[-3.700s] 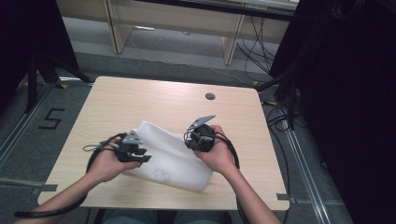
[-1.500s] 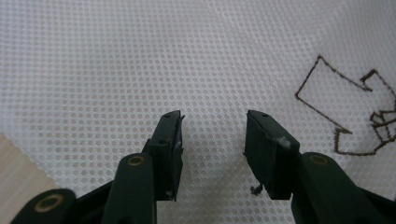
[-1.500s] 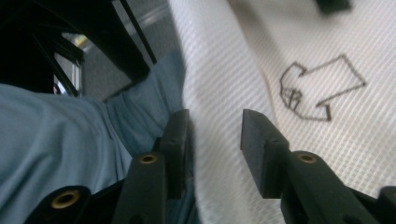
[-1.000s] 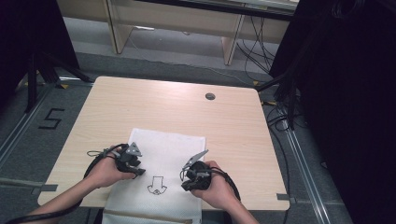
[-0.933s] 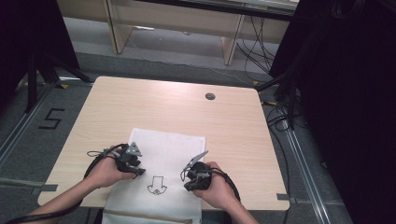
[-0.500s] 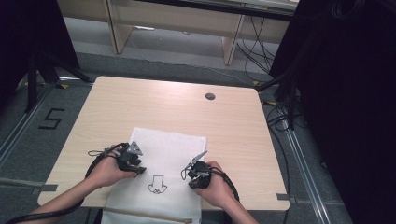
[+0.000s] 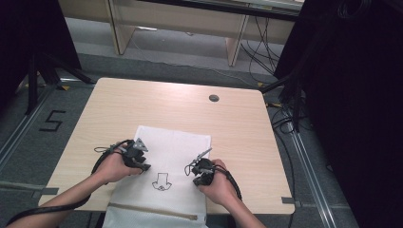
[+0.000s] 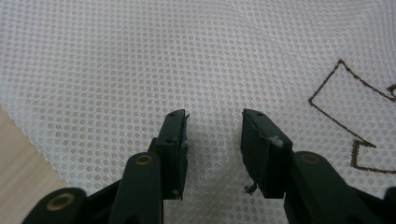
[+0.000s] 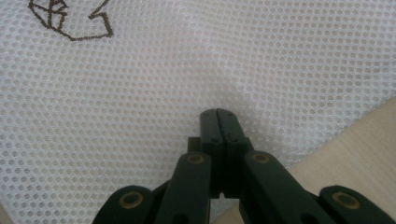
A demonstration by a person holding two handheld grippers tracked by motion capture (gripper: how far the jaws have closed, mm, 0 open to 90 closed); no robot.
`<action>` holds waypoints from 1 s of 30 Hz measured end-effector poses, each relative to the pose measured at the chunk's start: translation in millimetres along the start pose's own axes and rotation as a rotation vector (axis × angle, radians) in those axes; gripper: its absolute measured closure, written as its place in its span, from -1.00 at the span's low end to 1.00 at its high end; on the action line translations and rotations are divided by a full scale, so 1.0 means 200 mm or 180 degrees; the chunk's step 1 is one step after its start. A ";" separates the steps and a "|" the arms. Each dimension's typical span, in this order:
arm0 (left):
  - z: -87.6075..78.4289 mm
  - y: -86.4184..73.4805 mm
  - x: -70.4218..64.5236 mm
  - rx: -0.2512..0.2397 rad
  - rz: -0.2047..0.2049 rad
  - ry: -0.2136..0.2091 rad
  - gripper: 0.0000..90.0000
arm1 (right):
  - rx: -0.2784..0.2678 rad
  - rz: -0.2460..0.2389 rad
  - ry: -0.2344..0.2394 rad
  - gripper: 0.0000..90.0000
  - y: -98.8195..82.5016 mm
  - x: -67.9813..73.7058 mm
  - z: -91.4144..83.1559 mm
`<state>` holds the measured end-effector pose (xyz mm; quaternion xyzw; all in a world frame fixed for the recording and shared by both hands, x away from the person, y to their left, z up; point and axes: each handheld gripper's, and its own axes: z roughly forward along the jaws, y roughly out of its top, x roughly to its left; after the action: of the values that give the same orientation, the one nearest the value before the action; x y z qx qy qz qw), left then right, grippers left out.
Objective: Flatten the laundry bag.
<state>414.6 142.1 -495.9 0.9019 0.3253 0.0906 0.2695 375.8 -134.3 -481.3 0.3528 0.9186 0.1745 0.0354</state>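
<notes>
Pale wood surface (image 7: 119,109) stands on a grey floor, with a dark round grommet (image 7: 214,98) near its far edge and dark stands and cables to the sides. White mesh cloth (image 7: 178,145) lies flat on the near half of the surface, its near end hanging over the edge toward the person; a brown outline drawing (image 7: 161,181) is marked near its middle. Left claw (image 7: 141,161) rests on the left part of the cloth, just left of the drawing. From the left gripper view, left claw (image 8: 212,135) jaws stand apart over the mesh, nothing pinched between them, with the drawing (image 8: 350,116) off to the right. Right claw (image 7: 198,175) sits near the cloth's right edge, just right of the drawing. From the right gripper view, right claw (image 9: 218,116) jaws are pressed together, tips against the cloth (image 9: 140,93); whether a fold of mesh is caught between them cannot be told. Bare wood (image 9: 364,140) shows just beside the cloth's edge there.
</notes>
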 end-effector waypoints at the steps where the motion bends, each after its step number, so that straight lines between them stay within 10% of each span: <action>1: 0.01 0.01 0.01 0.0003 -0.0002 0.0015 0.35 | -0.0018 0.0011 -0.0019 1.00 0.00 0.00 0.00; 21: 0.07 0.13 0.10 -0.0003 -0.0056 0.0224 0.31 | -0.0125 0.0323 -0.0206 1.00 0.14 -0.17 0.04; 30: -0.15 0.05 0.03 -0.0222 0.0075 0.0025 0.74 | -0.0299 0.0273 -0.0027 1.00 0.04 -0.10 -0.09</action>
<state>415.2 152.5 -465.6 0.8953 0.3124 0.1086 0.2984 392.0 -147.2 -463.8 0.3904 0.8933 0.2172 0.0484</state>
